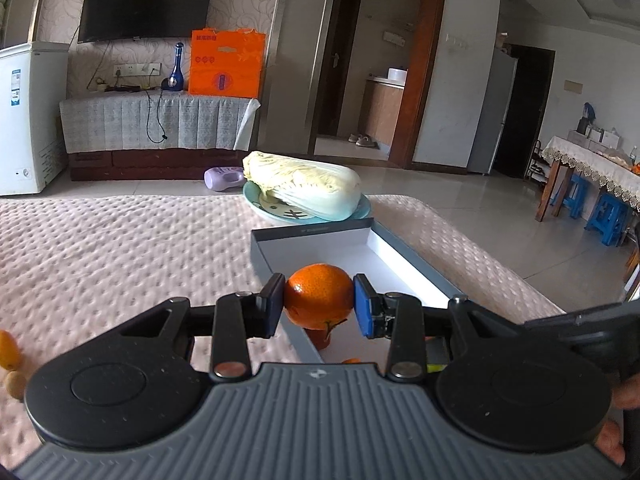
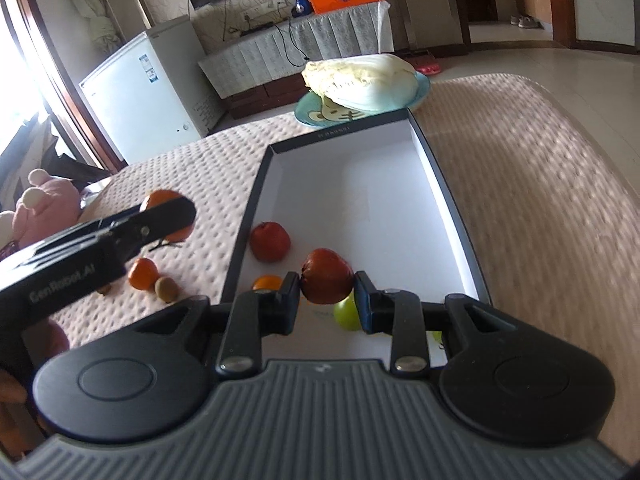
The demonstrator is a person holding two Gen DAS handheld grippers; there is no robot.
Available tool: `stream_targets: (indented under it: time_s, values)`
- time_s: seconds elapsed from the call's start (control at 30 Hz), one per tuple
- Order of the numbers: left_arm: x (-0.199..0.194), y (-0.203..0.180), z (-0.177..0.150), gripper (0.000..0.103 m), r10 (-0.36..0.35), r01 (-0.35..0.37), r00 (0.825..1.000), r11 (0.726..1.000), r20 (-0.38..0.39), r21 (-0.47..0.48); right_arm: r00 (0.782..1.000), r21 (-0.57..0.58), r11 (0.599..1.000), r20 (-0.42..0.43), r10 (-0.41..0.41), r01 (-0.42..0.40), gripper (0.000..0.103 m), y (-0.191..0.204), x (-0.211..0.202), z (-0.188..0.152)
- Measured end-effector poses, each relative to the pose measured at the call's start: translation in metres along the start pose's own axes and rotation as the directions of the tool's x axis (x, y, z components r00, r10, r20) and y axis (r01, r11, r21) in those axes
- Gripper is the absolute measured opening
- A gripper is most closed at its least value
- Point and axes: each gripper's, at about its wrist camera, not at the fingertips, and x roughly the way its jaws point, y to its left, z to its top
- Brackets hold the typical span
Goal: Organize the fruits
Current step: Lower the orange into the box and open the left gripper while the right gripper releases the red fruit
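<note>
My left gripper point(image 1: 319, 309) is shut on an orange tangerine point(image 1: 319, 294), held above the near left rim of a shallow grey box point(image 1: 312, 233) with a white inside. The right wrist view shows this gripper point(image 2: 173, 218) from the side, over the pink cover left of the box point(image 2: 440, 184). My right gripper point(image 2: 327, 294) is shut on a dark red fruit point(image 2: 326, 274), held just above the near end of the box. Below it in the box lie a second red fruit point(image 2: 270, 241), a small orange point(image 2: 267, 282) and a green fruit point(image 2: 346, 315).
A small tangerine point(image 2: 143, 274) and a kiwi point(image 2: 167, 289) lie on the pink dotted cover point(image 2: 192, 168) left of the box. A cabbage point(image 1: 304, 182) on a blue plate point(image 1: 280, 212) sits just beyond the box's far end. The cover's edge drops to the floor on the right.
</note>
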Motion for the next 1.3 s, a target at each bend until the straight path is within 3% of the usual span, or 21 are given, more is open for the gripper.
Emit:
stream_targets:
  time_s: [0.4, 1.0, 1.3]
  values:
    - [0.037, -0.008, 0.015, 0.042, -0.026, 0.026, 1.000, 0.999, 0.009, -0.026, 1.000, 0.009, 1.000, -0.023, -0.001, 0.001, 0.033, -0.004, 0.002, -0.003]
    - [0.105, -0.034, 0.006, 0.043, -0.095, 0.096, 0.990, 0.995, -0.108, 0.006, 0.998, -0.034, 0.999, -0.065, -0.016, 0.014, 0.033, 0.002, 0.014, -0.005]
    - [0.111, -0.036, 0.001, 0.043, -0.126, 0.128, 0.984, 0.992, -0.124, 0.013, 0.995, -0.044, 0.998, -0.082, -0.049, 0.046, 0.033, 0.000, 0.017, -0.007]
